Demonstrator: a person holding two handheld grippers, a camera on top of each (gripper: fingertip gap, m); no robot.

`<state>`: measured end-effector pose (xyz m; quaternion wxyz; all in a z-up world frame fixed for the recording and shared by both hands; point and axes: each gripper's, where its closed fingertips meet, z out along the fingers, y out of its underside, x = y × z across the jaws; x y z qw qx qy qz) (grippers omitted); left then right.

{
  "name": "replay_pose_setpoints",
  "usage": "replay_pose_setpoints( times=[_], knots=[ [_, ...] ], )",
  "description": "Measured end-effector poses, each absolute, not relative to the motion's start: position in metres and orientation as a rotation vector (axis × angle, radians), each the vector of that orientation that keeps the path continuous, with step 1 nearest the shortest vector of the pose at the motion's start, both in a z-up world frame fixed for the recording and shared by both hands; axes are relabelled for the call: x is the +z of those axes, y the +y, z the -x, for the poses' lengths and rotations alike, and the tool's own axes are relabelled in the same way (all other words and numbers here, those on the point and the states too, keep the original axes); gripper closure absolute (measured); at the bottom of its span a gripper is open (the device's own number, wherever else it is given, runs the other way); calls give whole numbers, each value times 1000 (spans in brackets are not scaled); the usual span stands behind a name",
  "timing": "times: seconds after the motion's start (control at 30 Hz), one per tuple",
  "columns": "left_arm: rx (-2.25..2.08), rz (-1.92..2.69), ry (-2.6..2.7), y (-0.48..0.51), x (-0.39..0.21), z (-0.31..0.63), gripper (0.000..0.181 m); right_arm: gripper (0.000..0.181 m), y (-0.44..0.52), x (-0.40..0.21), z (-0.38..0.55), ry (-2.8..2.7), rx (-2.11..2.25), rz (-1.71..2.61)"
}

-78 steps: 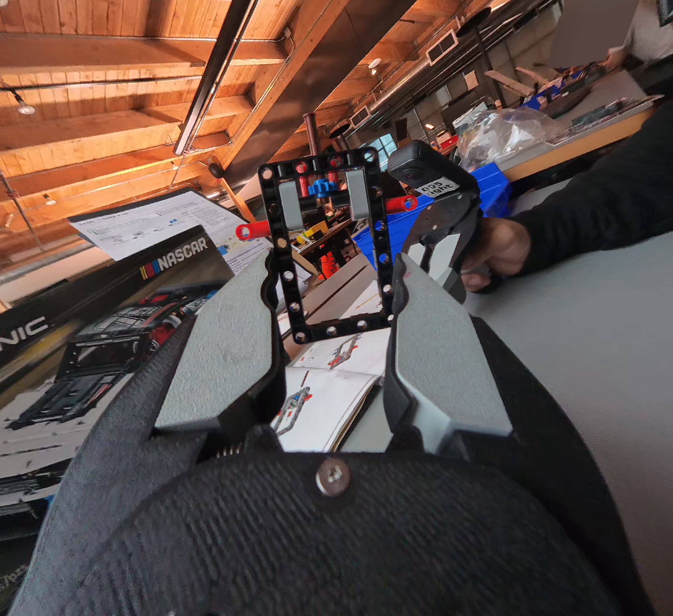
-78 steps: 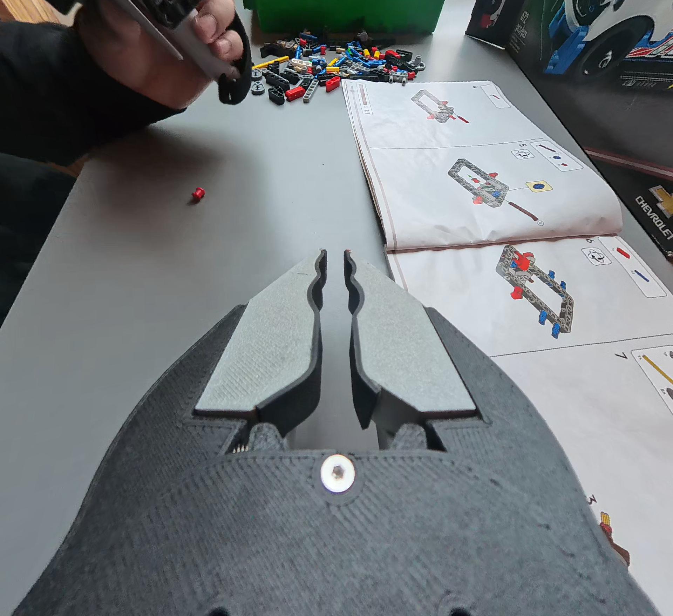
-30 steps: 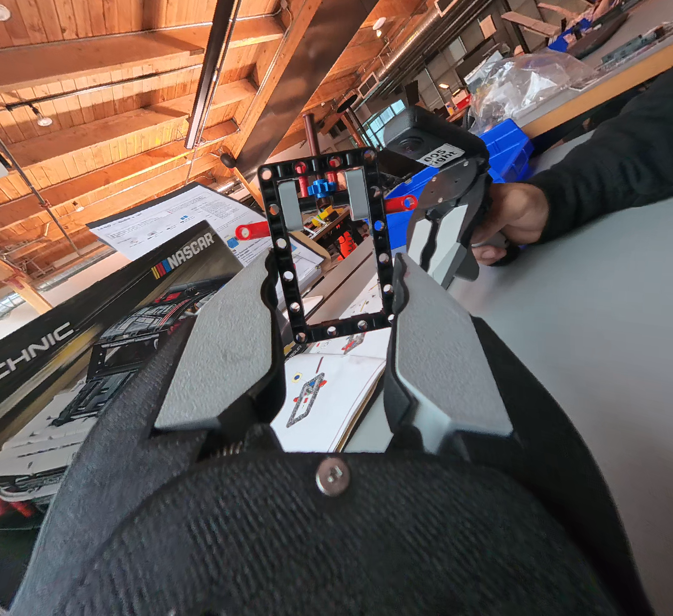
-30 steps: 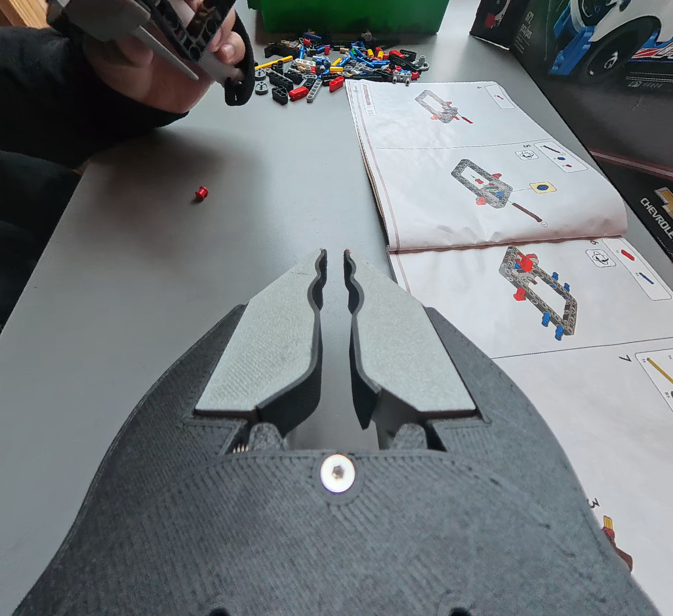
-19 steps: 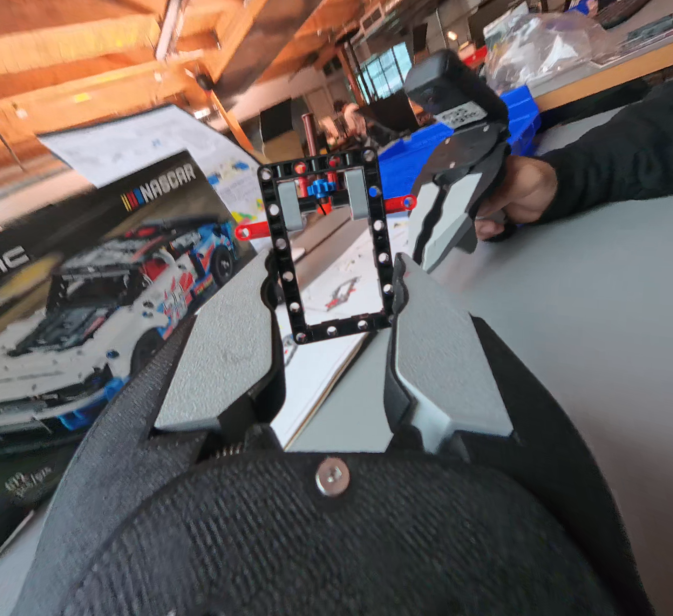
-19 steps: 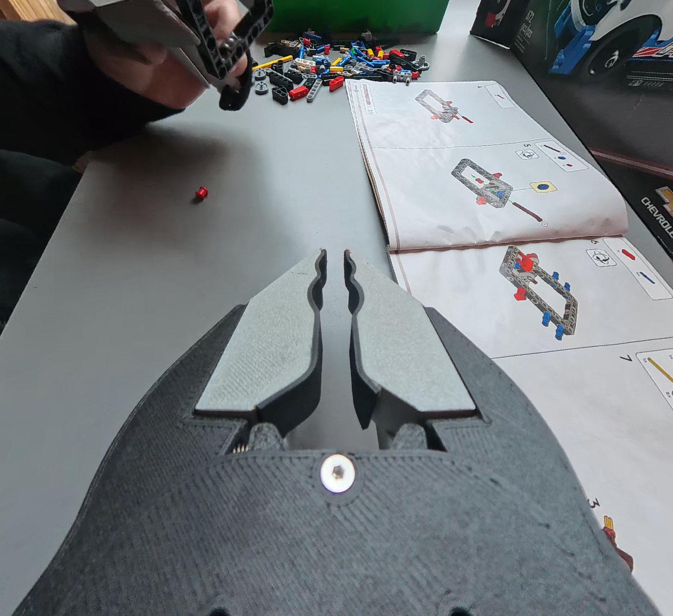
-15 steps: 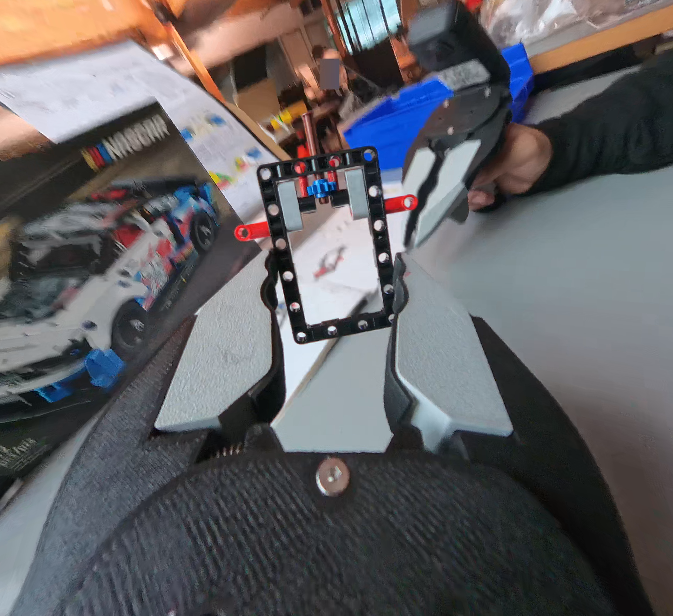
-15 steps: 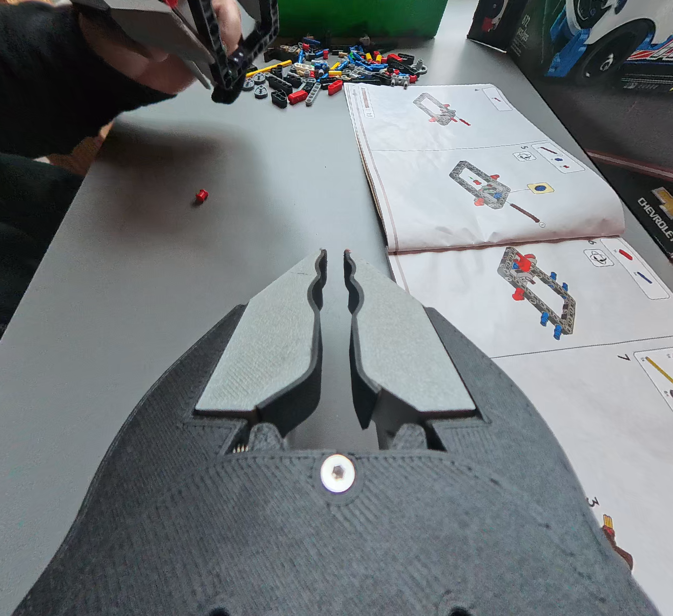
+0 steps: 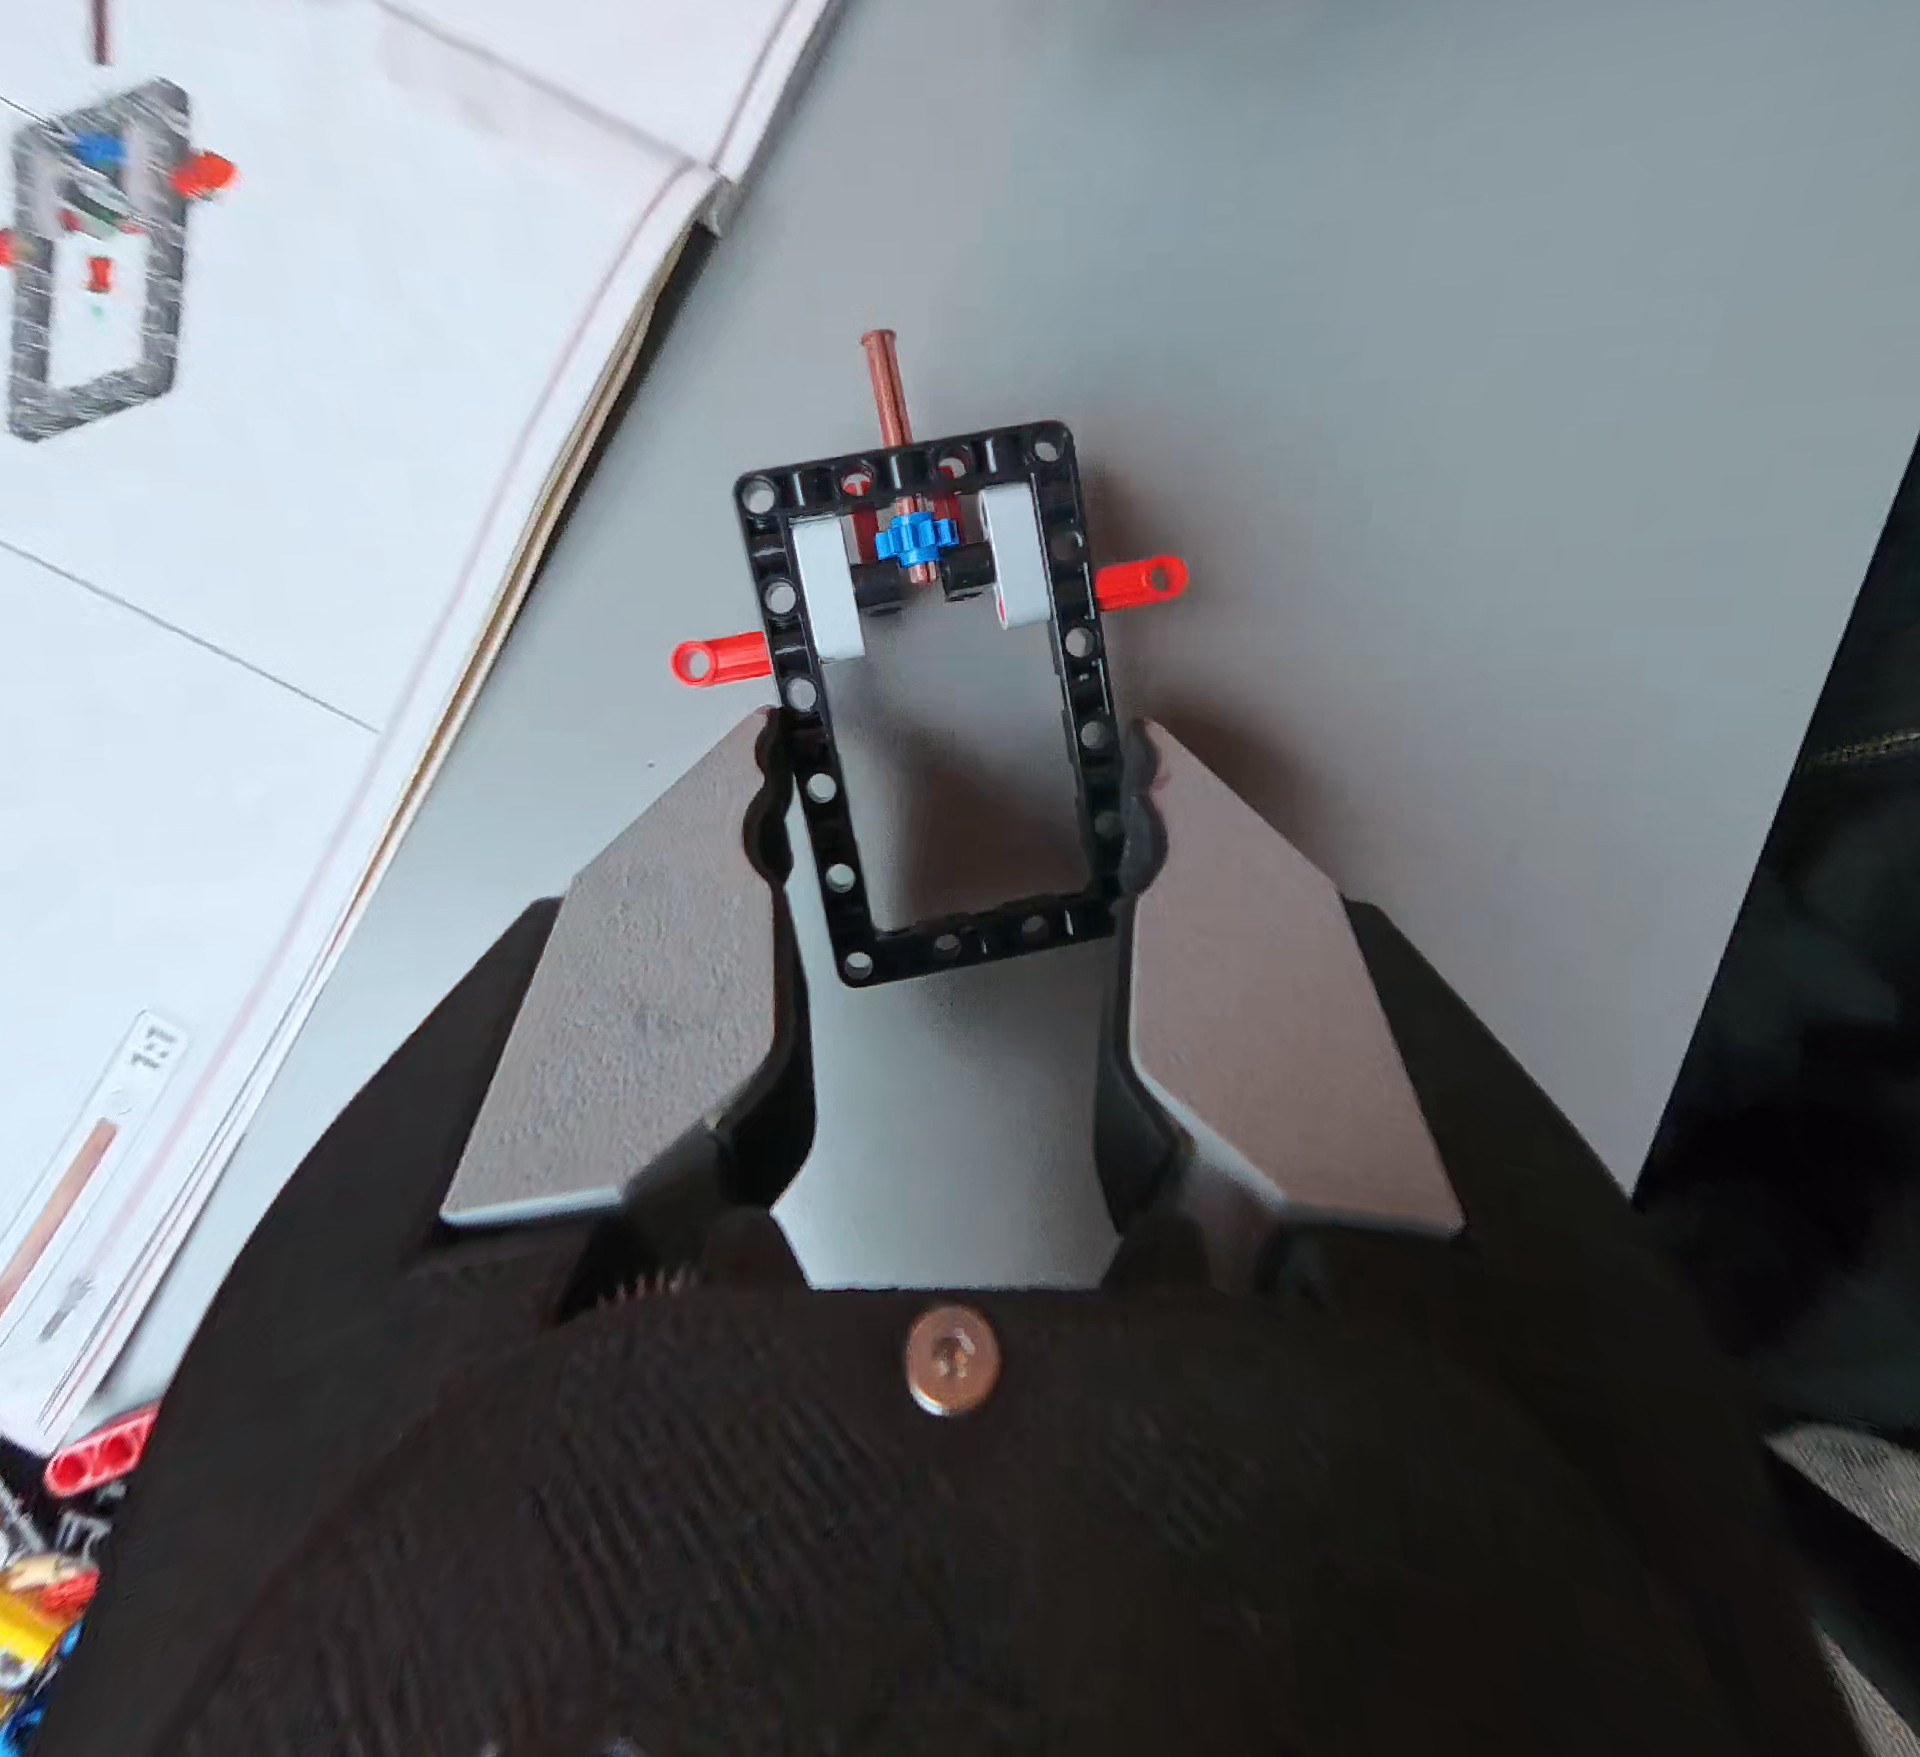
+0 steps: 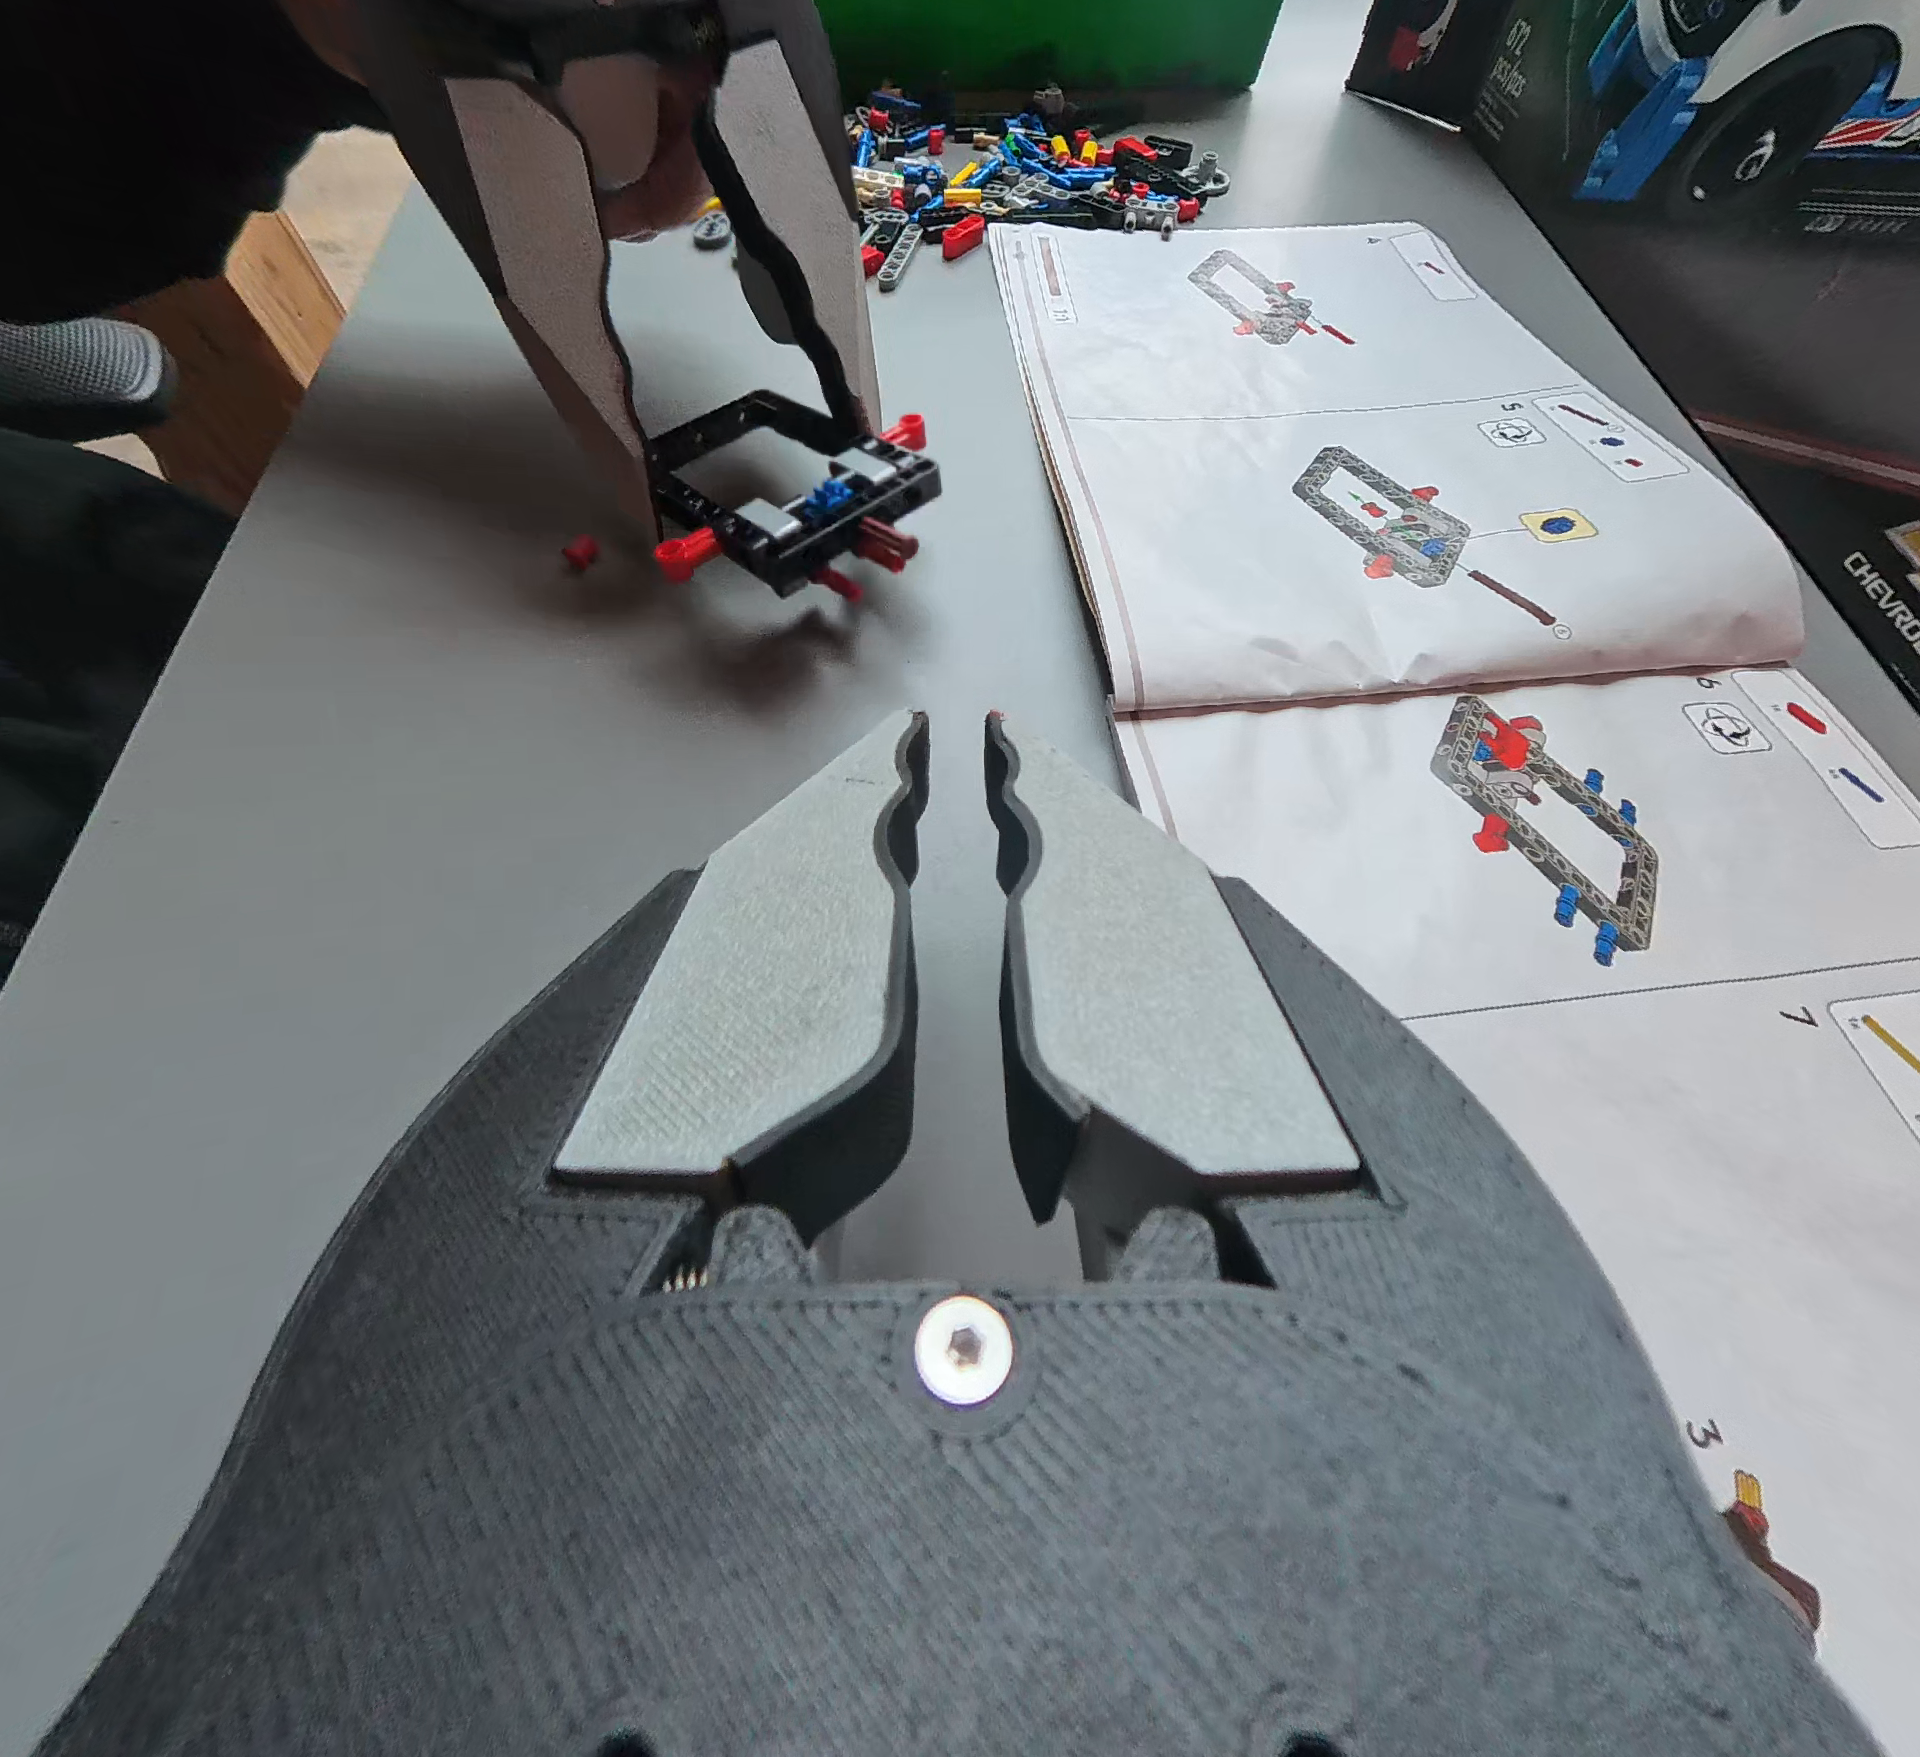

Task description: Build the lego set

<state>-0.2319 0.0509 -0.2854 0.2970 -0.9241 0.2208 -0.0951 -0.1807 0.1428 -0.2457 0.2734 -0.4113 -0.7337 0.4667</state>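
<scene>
Here left gripper [image 9: 951, 751] clamps black frame [image 9: 925, 699], seemingly touching table [image 9: 1455, 357]; right gripper [image 10: 954, 741] near-closed, empty.

Left tongs [image 10: 743, 471] grip black frame [image 10: 795, 492] over grey table [image 10: 312, 772].

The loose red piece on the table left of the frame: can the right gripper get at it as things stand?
Probably yes. The red piece lies on bare table, apart from the frame, but the left gripper's finger stands close beside it, crowding the right gripper.

Instruction booklet [image 9: 343, 377] blurred, cut by left edge; box [image 10: 1714, 45] cropped.
</scene>
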Motion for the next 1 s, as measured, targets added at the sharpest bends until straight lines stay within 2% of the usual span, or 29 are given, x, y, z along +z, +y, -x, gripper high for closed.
replay_pose_setpoints(
  times=[0.53, 0.63, 1.0],
  knots=[
    [-298, 2485, 670, 67, -289, 230, 118, 165, 131, -263, 177, -2123, 1190, 1092],
    [-311, 2451, 636, 67, -286, 229, 111, 164, 131, -264, 177, -2138, 1188, 1102],
    [-274, 2385, 497, 48, -280, 239, 105, 160, 129, -268, 177, -2158, 1157, 1083]
  ],
)
